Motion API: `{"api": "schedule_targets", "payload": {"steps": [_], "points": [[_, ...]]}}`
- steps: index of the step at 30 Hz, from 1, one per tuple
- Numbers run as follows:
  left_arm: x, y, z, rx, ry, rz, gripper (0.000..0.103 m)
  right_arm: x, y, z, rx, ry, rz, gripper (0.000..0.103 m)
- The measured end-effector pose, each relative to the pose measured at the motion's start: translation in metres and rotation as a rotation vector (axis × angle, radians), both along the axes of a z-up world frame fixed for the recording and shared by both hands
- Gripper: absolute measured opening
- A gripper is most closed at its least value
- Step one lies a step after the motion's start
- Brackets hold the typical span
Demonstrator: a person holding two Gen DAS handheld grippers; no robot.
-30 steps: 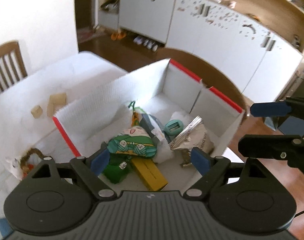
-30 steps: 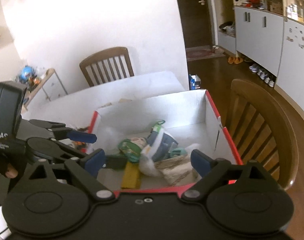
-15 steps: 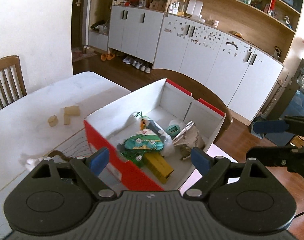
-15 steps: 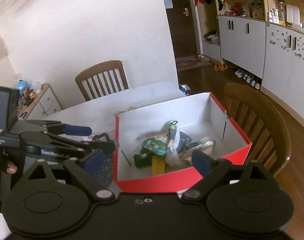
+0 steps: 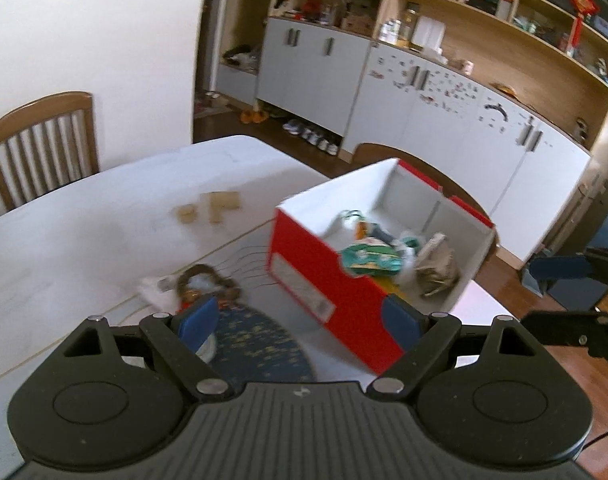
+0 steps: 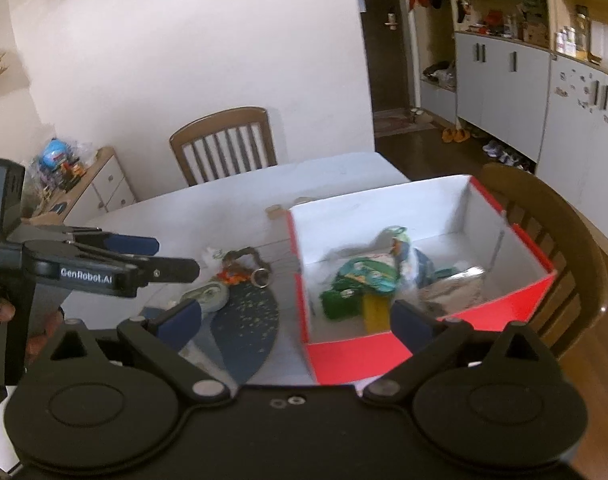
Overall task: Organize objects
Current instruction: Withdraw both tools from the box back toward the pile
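A red box with white inside (image 5: 304, 276) (image 6: 536, 284) stands on the white table near its right edge. It holds a green patterned pouch (image 5: 368, 258) (image 6: 364, 276), a yellow block (image 6: 374, 312), a silver packet (image 5: 434, 258) and other small items. My left gripper (image 5: 299, 326) is open and empty, above and short of the box. My right gripper (image 6: 297, 322) is open and empty, over the box's near left corner. The left gripper also shows at the left of the right wrist view (image 6: 151, 256).
A dark blue oval mat (image 6: 247, 324) lies left of the box with a brown chain and ring (image 6: 243, 260), an orange item and a pale round object (image 6: 209, 296) by it. Wooden blocks (image 5: 219, 206) lie farther back. Chairs (image 6: 227, 144) (image 6: 556, 232) stand at the table's far and right sides.
Both grippers have pulled back and up from the box. The mat and chain left of the box have come into view. Both stay open and empty.
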State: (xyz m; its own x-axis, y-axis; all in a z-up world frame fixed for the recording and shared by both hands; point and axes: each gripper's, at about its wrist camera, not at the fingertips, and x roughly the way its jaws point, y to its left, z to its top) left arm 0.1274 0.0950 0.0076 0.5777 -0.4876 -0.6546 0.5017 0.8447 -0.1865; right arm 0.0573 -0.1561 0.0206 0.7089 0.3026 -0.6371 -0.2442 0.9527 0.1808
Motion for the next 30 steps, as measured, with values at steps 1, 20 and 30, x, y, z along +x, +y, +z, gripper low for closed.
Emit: {"api": "schedule_targets", "payload": {"steps": [1,20,30], "points": [[0.000,0.006,-0.001,-0.003,-0.005,0.009,0.089,0.001,0.006,-0.002,-0.001,0.002,0.009,0.101],[0.004,0.095,-0.076,0.094,0.015,0.211,0.089,0.059,0.102,-0.038,-0.034,0.078,0.187,0.101],[0.024,0.078,-0.119,0.154,-0.019,0.150,0.089,0.110,0.139,-0.080,-0.091,0.168,0.234,0.099]]}}
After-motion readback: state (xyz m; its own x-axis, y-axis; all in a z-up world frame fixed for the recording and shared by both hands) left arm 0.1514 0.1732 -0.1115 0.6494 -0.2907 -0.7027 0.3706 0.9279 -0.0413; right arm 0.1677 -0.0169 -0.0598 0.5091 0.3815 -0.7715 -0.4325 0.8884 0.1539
